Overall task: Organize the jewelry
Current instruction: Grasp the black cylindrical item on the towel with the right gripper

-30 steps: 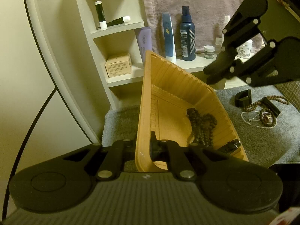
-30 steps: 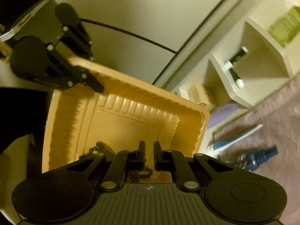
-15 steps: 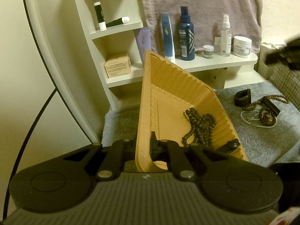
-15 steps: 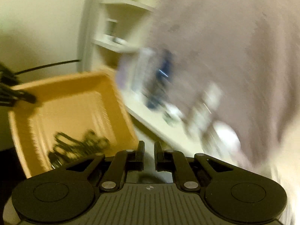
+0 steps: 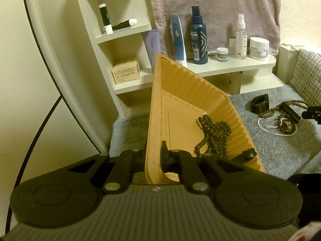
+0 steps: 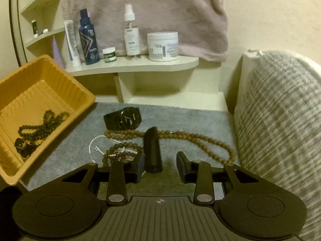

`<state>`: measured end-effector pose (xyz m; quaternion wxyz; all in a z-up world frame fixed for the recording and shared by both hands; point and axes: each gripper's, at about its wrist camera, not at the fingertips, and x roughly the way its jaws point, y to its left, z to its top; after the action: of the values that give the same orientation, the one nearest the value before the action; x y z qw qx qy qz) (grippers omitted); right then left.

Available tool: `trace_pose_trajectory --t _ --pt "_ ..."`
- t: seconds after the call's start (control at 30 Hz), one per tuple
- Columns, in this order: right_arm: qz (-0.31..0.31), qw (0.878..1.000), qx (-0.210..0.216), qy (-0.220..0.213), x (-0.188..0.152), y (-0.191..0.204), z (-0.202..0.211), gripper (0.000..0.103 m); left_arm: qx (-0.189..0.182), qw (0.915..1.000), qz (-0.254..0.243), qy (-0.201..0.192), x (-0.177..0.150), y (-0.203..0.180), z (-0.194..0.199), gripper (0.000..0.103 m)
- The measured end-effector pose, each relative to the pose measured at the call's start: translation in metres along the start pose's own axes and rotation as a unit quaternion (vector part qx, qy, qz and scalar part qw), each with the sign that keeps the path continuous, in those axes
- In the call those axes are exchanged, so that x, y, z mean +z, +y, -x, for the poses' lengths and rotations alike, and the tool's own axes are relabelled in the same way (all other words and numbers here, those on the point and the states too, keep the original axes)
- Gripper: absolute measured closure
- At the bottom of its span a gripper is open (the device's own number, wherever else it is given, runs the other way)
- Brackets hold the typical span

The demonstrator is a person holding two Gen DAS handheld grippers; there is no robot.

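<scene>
My left gripper (image 5: 153, 152) is shut on the near rim of an orange ribbed tray (image 5: 190, 92) and holds it tilted above the grey mat. A dark bead necklace (image 5: 214, 134) and a small black piece (image 5: 247, 154) lie in the tray's low corner. My right gripper (image 6: 160, 161) hovers low over the jewelry pile with its jaws opening. The near end of a black oblong bar (image 6: 152, 150) shows between the fingers, close to the left one, with no pad pressing on it. Around the bar lie a black watch (image 6: 124, 118), a brown bead necklace (image 6: 190, 138), a pearl strand (image 6: 93, 144) and a bead bracelet (image 6: 120, 154).
A white shelf (image 6: 140, 64) behind the mat carries bottles and jars under a hanging towel (image 6: 160, 10). A checked cushion (image 6: 280, 120) stands to the right of the pile. Tall shelving (image 5: 120, 40) and a curved frame (image 5: 50, 60) stand to the left of the tray.
The right gripper swung away from above the tray, rolled upright, came down over the jewelry pile on the mat and spread its jaws. The left gripper kept still on the tray.
</scene>
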<state>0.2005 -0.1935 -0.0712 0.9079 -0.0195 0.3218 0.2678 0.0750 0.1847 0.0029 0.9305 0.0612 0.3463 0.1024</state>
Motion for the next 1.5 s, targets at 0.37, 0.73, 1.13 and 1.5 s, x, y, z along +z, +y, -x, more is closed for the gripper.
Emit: trace_pose_trajectory --t 0.37,0.73,1.13,1.5 --pt "0.035 0.999 -0.021 0.020 0.002 0.010 -0.036 0.067 0.002 1.0000 -0.001 0.002 0.000 -0.001 0.000 0.096" --pt "-0.002 0.999 -0.011 0.033 0.006 0.003 -0.046 0.080 0.002 1.0000 -0.002 0.003 0.000 -0.001 0.000 0.096" --pt "-0.030 0.998 -0.054 0.030 -0.009 -0.005 -0.020 0.080 0.003 1.0000 -0.003 0.003 0.000 -0.002 0.000 0.096" --pt "-0.023 0.997 -0.071 0.023 -0.013 -0.002 -0.024 0.081 0.004 1.0000 -0.006 0.003 0.000 -0.004 0.001 0.096"
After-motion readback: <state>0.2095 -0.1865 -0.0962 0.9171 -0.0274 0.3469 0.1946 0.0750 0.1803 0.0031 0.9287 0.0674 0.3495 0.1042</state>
